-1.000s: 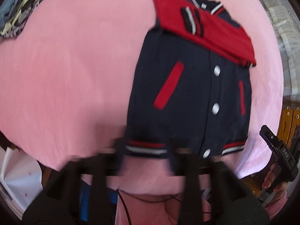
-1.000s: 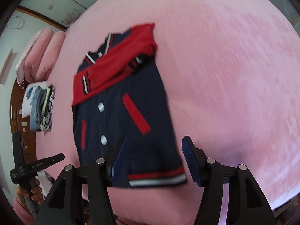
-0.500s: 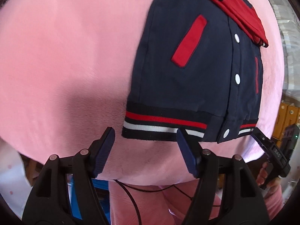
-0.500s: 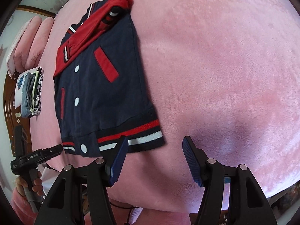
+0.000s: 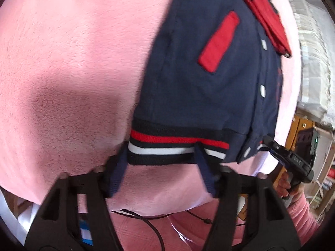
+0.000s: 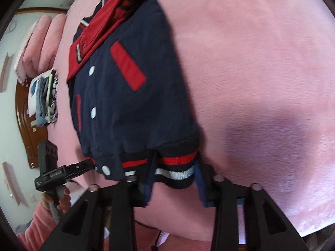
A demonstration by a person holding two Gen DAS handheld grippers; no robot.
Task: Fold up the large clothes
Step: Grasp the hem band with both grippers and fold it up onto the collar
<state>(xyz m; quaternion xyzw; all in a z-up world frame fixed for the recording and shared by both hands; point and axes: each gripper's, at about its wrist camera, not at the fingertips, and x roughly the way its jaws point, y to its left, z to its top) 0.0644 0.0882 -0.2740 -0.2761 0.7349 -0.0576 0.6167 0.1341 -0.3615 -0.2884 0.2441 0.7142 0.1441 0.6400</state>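
Observation:
A navy jacket (image 5: 199,83) with red sleeves folded across its chest, red pocket flaps and white snaps lies flat on the pink bed cover (image 5: 62,62). My left gripper (image 5: 161,156) is open, its blue fingers straddling the left end of the striped hem band (image 5: 167,146). My right gripper (image 6: 175,171) is open, its fingers straddling the right end of the hem band (image 6: 178,163) of the jacket (image 6: 129,104). Each gripper also shows in the other's view, the right one (image 5: 293,161) and the left one (image 6: 60,173), both at the hem.
A stack of folded clothes (image 6: 45,98) lies at the far left of the bed near a wooden headboard (image 6: 31,129). Pink pillows (image 6: 39,46) sit behind it. Shelves (image 5: 314,167) stand at the right beyond the pink bed's edge (image 6: 272,62).
Both grippers have moved forward and down to the jacket's hem. Their open fingers now reach the striped band at its two ends. The jacket has not moved.

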